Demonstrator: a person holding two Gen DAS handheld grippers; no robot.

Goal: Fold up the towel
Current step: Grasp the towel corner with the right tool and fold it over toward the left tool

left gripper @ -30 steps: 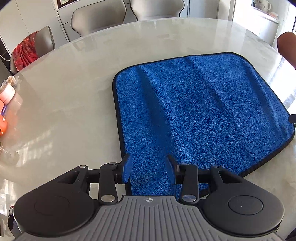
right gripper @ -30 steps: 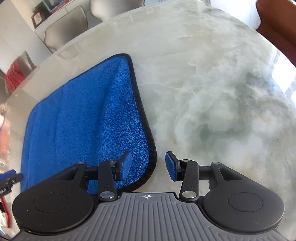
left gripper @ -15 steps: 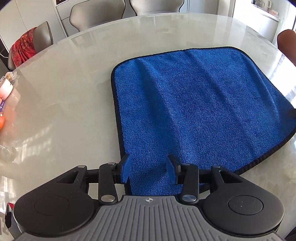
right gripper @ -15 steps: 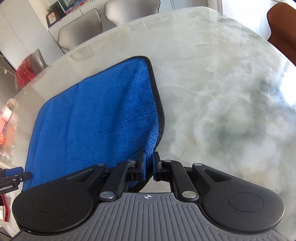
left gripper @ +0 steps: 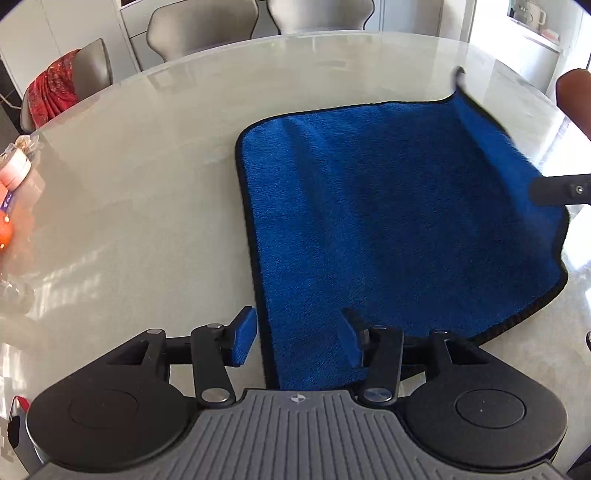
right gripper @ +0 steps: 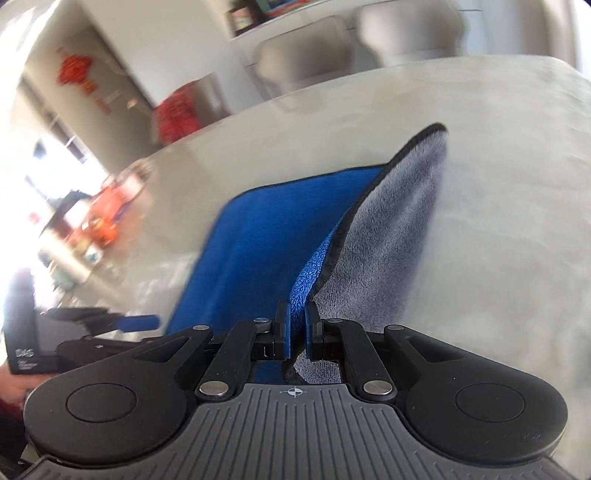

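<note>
The blue microfibre towel (left gripper: 388,229) lies spread on the round marble worktop (left gripper: 140,177), its black-piped hem framing a plush blue face and a grey underside (right gripper: 391,236) that shows where the right edge is lifted. It looks light, limp and thick-piled: it should drape and crease wherever it is carried, and the glossy stone will likely let it slide unless one part is pinned. The hem at the corners is the sensible place to take hold, since the piping gives the pads something firm. The right gripper (right gripper: 297,325) is clamped on the near right corner, the cloth pinched between its blue pads and rising from there in a curl. The left gripper (left gripper: 299,339) hangs over the near left corner with its jaws apart; they have just been opening, one pad off the hem over bare stone, the other over the pile, neither pressing the cloth. In my judgement this corner wants gripping next so both rise together. Grey chairs (left gripper: 199,26) ring the far side, one draped in a red cloth (left gripper: 55,88), and small orange and pink packets (left gripper: 11,184) sit at the left rim, well apart from the towel; nothing blocks the fold.
</note>
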